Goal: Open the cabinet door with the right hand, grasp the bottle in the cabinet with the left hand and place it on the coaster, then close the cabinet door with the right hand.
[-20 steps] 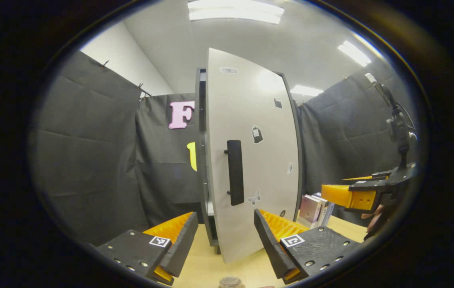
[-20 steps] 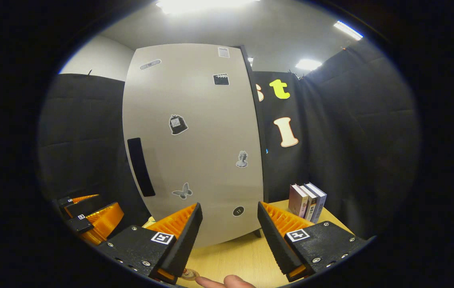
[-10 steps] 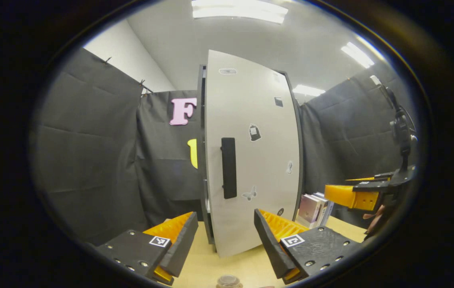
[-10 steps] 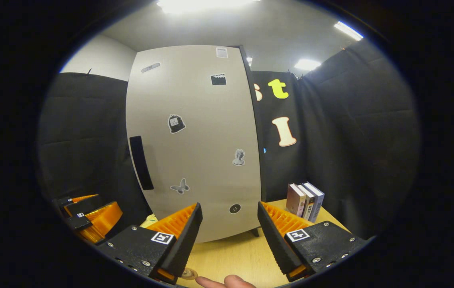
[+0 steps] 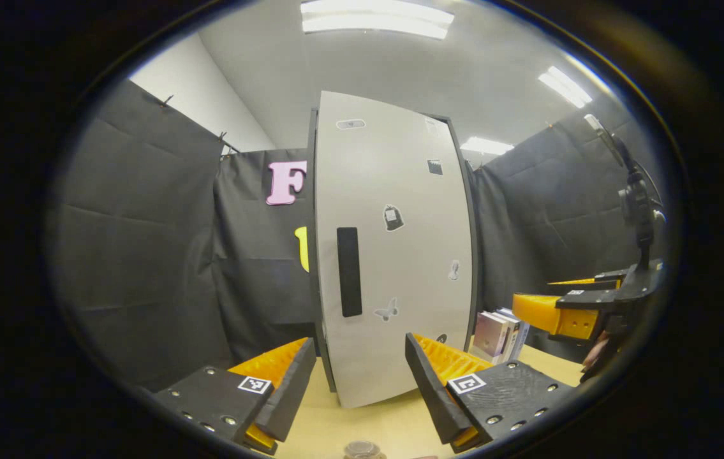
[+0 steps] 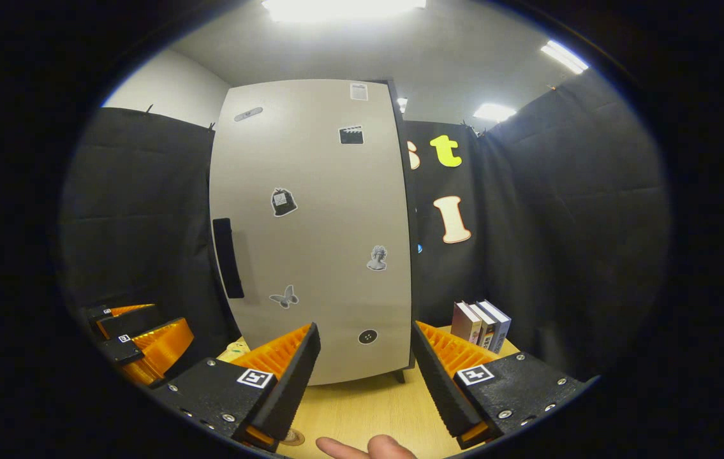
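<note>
Left gripper — jaws wide apart, empty; right gripper — same, facing the cabinet door.

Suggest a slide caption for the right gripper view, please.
Open right gripper faces the closed cabinet door; books stand beside.

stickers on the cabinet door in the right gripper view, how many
6 on the cabinet door: two along the top, one below the top-right one, a bag shape mid-left, a bust mid-right, a butterfly lower down. The round mark near the bottom may be another.
</note>
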